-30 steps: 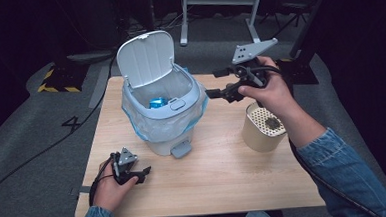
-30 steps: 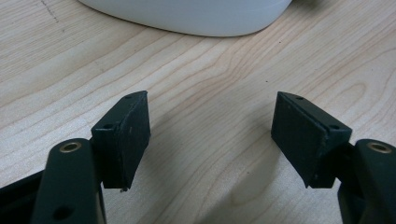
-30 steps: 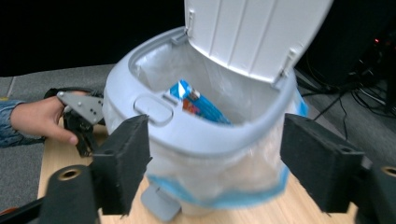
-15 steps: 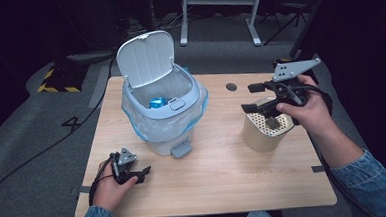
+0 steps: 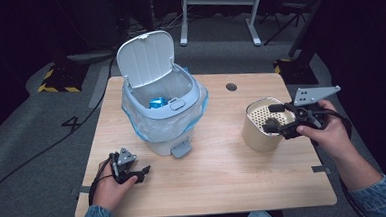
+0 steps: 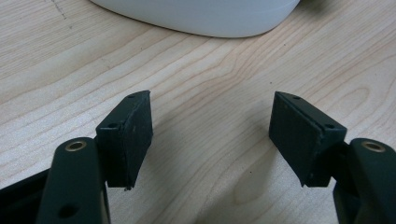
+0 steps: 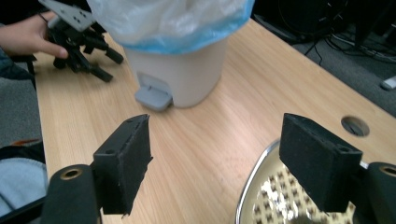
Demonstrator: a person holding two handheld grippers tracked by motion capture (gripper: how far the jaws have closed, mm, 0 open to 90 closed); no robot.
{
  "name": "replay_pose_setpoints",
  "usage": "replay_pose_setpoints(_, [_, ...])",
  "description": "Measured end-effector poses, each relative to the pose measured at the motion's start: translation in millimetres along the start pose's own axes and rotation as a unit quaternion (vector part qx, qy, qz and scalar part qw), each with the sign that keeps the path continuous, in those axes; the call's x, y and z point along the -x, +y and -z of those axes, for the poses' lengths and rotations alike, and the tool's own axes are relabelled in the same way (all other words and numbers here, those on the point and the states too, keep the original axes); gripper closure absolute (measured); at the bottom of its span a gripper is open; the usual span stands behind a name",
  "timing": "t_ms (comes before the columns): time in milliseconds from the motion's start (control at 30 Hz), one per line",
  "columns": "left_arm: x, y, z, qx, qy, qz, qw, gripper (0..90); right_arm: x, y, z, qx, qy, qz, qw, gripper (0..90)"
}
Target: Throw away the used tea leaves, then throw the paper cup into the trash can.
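A white pedal bin point(image 5: 162, 132) with a blue-edged plastic liner stands mid-table, its lid point(image 5: 146, 58) up; something blue point(image 5: 156, 103) lies inside. To its right stands a beige cylinder point(image 5: 255, 135) with a perforated top point(image 7: 275, 200). My right gripper point(image 5: 272, 118) hovers open just over that top, with nothing between its jaws point(image 7: 215, 158). My left gripper point(image 5: 140, 174) rests on the table at the front left, pointing at the bin's base point(image 6: 201, 16). It is open point(image 6: 210, 126) with only bare wood between its pads, and its jaws have just closed a little.
The bin's grey pedal point(image 5: 181, 149) faces the table's point(image 5: 225, 187) front edge. A round cable hole point(image 5: 231, 87) lies at the back, between bin and cylinder. A dark floor with cables and a white stand surrounds the table.
My right gripper has swung from beside the bin's rim to the right and down, and now sits over the beige cylinder. The left hand has stayed put.
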State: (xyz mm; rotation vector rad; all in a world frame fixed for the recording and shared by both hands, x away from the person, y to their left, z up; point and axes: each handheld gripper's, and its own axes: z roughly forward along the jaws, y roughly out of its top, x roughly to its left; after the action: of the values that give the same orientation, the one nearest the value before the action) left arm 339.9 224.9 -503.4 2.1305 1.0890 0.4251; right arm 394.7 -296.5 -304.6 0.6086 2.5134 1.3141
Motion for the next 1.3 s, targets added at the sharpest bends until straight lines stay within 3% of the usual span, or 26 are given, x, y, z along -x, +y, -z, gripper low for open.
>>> replay_pose_setpoints(267, [0.6, 0.3, 0.2, 0.0, 0.005, 0.002, 1.0, 32.8, -0.3, -46.8, -0.8, -0.007, 0.002, -0.024, 0.9997, 24.0])
replay_pose_setpoints(467, [0.5, 0.9, 0.7, 0.001, 0.002, 0.008, 1.0, 34.2, -2.3, -71.5, -6.7, -0.015, 0.004, -0.032, 0.9993, 23.9])
replay_pose_setpoints(633, [2.1, 5.5, 6.3, 0.009, -0.002, 0.002, 1.0, 34.2, -5.5, -102.8, -15.2, -0.018, 0.011, -0.044, 0.9988, 26.0])
replay_pose_setpoints(700, [2.9, 8.0, 9.1, 0.013, -0.006, -0.002, 0.9999, 34.3, -6.1, -106.6, -16.1, -0.017, 0.013, -0.047, 0.9987, 24.9])
replay_pose_setpoints(733, [4.5, 10.7, 12.6, 0.019, -0.015, -0.002, 0.9997, 34.6, -7.7, -116.5, -19.1, -0.023, 0.002, -0.043, 0.9988, 21.3])
replay_pose_setpoints(833, [5.8, 13.4, 16.6, 0.024, -0.022, -0.005, 0.9995, 34.6, -10.0, -126.2, -21.4, -0.025, 0.006, -0.043, 0.9987, 22.3])
replay_pose_setpoints(1000, [6.0, 24.0, 30.9, 0.042, -0.043, 0.002, 0.9982, 34.7, -14.0, -156.4, -27.2, -0.037, -0.001, -0.061, 0.9975, 22.7])
replay_pose_setpoints(1300, [3.3, 38.4, 49.9, 0.064, -0.042, 0.0, 0.9971, 35.4, -13.3, -196.1, -40.5, -0.07, -0.035, -0.078, 0.9939, 21.9])
